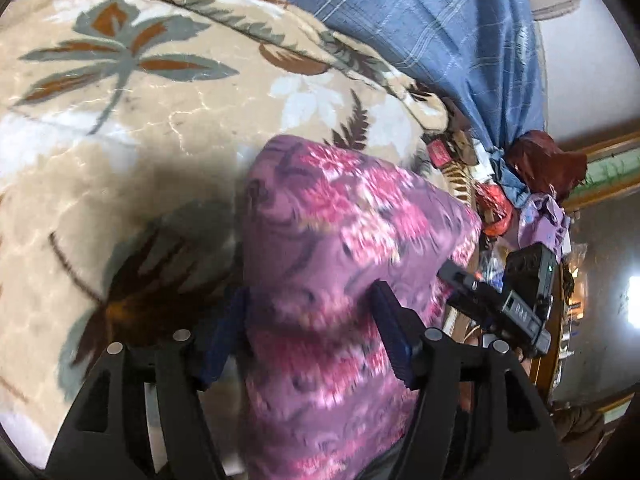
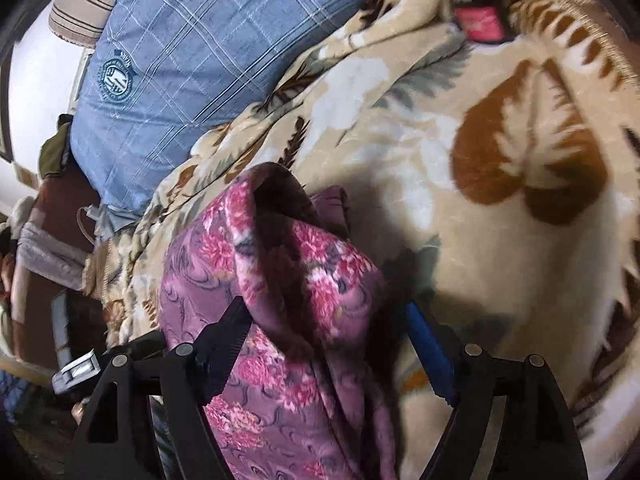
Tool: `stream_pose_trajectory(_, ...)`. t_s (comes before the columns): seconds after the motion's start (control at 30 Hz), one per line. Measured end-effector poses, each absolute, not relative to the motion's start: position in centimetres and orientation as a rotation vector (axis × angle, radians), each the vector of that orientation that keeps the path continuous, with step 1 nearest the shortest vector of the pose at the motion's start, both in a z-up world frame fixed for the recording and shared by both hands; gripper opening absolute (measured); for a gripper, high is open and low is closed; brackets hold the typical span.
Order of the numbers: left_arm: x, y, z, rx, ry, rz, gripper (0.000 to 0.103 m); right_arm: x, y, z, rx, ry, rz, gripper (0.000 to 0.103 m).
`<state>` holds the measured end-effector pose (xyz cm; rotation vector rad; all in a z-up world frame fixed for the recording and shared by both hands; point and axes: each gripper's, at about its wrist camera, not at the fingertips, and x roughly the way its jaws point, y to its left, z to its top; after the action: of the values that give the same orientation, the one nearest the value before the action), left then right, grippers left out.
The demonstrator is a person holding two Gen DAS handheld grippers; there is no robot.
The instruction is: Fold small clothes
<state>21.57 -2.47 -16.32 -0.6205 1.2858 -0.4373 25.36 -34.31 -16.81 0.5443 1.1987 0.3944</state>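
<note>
Left wrist view: the floral garment is bunched between the spread jaws of left gripper and right gripper, ungripped, seemingly for laying onto the blanket.

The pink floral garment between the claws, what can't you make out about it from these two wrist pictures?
- Pink floral garment: motion blur in both wrist views hides what kind of clothing it is.
- Its lower part: cut off by the bottom edge in both views.
- Left claw: the cloth covers the pad faces, so contact is unclear.
- Right claw: jaws stand wide, cloth bunched between; grip unclear.
- Floral blanket beneath: hidden by the garment.
</note>
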Motion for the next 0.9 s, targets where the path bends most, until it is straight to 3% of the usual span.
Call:
stream_pose_trajectory(0.07,22.2,-2.7,-17.0,-0.64,1.302,-0.427,0.065,25.7,-33.6,-17.3,0.526,1.225,0.397,0.065)
stream_pose_trajectory(0.13,22.6,-3.0,-17.6,-0.658,1.308,-0.412,0.065,26.0,-33.0,-17.3,0.511,1.234,0.382,0.062)
stream_pose_trajectory(0.2,22.7,-3.4,-17.5,-0.643,1.296,-0.394,0.059,26.2,-32.4,-17.4,0.507,1.243,0.379,0.046)
stream_pose_trajectory(0.3,22.4,-4.2,-16.8,-0.576,1.279,-0.381,0.042,26.2,-31.6,-17.3,0.484,1.242,0.386,0.028)
stream_pose_trajectory(0.37,22.0,-3.8,-16.2,-0.583,1.268,-0.399,0.03,26.0,-31.3,-16.6,0.463,1.229,0.387,0.021)
stream_pose_trajectory(0.9,15.8,7.1,-2.3,-0.559,1.028,-0.376,0.028,21.5,-22.6,-4.1,0.436,1.04,0.572,0.018)
